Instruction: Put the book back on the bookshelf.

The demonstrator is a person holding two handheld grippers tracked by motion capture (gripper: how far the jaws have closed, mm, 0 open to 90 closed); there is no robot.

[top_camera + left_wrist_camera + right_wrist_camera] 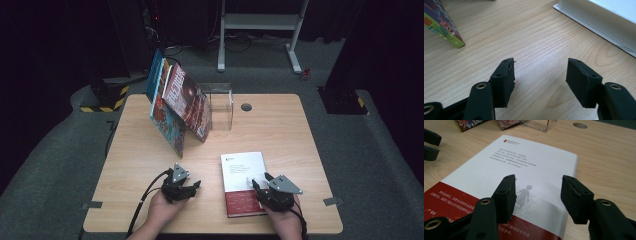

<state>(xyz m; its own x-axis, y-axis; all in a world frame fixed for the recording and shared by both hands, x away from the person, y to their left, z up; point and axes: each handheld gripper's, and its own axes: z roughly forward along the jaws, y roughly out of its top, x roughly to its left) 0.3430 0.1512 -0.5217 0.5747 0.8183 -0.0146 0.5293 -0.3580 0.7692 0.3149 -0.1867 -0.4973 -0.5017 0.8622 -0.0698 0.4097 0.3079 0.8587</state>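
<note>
White book (pixel 244 182) lay flat near the table's (pixel 280 125) front edge; right gripper (pixel 537 192) hung over its cover, jaws apart, nothing clamped; left gripper (pixel 540 80) sat beside the book above bare wood, jaws apart, empty.

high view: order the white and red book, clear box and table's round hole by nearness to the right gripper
1. white and red book, lying flat directly under the right gripper
2. clear box, farther back, left of centre
3. round hole, just right of the box, about as far; too close to call
</note>
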